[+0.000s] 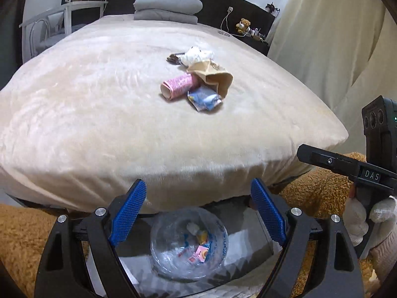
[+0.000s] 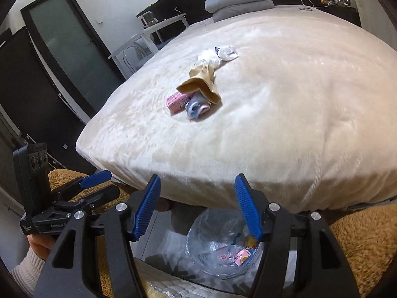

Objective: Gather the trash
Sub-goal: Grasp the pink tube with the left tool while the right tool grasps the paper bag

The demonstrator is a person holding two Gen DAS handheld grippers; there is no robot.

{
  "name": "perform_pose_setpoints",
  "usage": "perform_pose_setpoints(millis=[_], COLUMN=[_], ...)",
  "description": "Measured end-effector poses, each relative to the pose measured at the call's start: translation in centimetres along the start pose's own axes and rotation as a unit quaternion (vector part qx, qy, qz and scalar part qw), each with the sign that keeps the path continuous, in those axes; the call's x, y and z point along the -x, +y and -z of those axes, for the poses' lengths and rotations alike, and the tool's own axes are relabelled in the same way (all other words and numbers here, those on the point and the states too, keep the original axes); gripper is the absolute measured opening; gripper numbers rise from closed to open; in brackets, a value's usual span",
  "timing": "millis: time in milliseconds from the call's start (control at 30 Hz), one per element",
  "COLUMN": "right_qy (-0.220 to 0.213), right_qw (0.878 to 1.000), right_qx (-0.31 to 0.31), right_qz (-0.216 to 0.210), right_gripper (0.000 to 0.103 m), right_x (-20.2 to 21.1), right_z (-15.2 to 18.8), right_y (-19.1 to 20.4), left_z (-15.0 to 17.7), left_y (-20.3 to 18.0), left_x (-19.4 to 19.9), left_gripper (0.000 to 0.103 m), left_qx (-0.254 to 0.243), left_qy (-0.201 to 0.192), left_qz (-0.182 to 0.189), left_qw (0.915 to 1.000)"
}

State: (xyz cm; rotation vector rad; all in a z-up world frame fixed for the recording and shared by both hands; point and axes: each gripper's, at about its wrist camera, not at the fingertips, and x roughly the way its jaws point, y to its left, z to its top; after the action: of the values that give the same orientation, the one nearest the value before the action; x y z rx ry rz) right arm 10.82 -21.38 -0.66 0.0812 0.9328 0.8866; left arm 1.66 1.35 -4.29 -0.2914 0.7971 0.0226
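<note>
Both claws, the left gripper (image 1: 198, 208) and the right gripper (image 2: 198, 206), hang open and empty above the clear plastic bag-lined bin (image 1: 188, 245), seemingly holding some wrappers, while the crumpled litter pile (image 1: 196, 77) waits mid-bed on the cream plush blanket (image 1: 99, 114).

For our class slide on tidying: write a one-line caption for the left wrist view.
Open left gripper above a clear trash bag, facing litter piled on the bed.

A folded grey duvet (image 1: 168, 8) lies at the bed's (image 1: 99, 99) head; a teddy bear (image 1: 244, 24) sits beside it.
</note>
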Motion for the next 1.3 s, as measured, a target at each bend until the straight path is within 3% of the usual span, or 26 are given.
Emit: perform_pose_setpoints(millis=[233,500,700,1100,1200,1300], right_qy=[-0.019,0.016,0.049,0.085,0.096,0.106], right_qw=[0.998,0.999,0.995,0.988,0.986,0.985], right_qx=[0.053,-0.002,-0.058,-0.083,-0.087,-0.085], right_qz=[-0.003,-0.05,-0.07,-0.093,-0.103,-0.109], right_gripper=[0.062,0.062,0.062,0.062,0.062,0.062], right_x=[-0.2,-4.3,-7.6,-12.0,-13.0,-13.6], right_z=[-5.4,-10.8,-12.7,-15.5,-16.0,-16.2], right_y=[0.0,-2.5,-4.1,-4.5,-4.5,-4.4], left_z=[-4.1,-8.0,-10.3,-13.5,-13.9,-14.2], left_y=[0.6,0.3,1.1,1.8,1.6,1.6], left_x=[0.6,-1.4,-5.1,-11.5,-13.1,-14.1], left_gripper=[0.085,0.085,0.085,0.084,0.074,0.07], left_qx=[-0.041,-0.142,-0.173,-0.217,-0.235,-0.242], left_qy=[-0.024,-0.016,0.021,0.068,0.083,0.09], left_qz=[-0.017,-0.015,-0.019,-0.007,-0.004,0.003], left_qw=[0.9987,0.9896,0.9845,0.9738,0.9684,0.9661])
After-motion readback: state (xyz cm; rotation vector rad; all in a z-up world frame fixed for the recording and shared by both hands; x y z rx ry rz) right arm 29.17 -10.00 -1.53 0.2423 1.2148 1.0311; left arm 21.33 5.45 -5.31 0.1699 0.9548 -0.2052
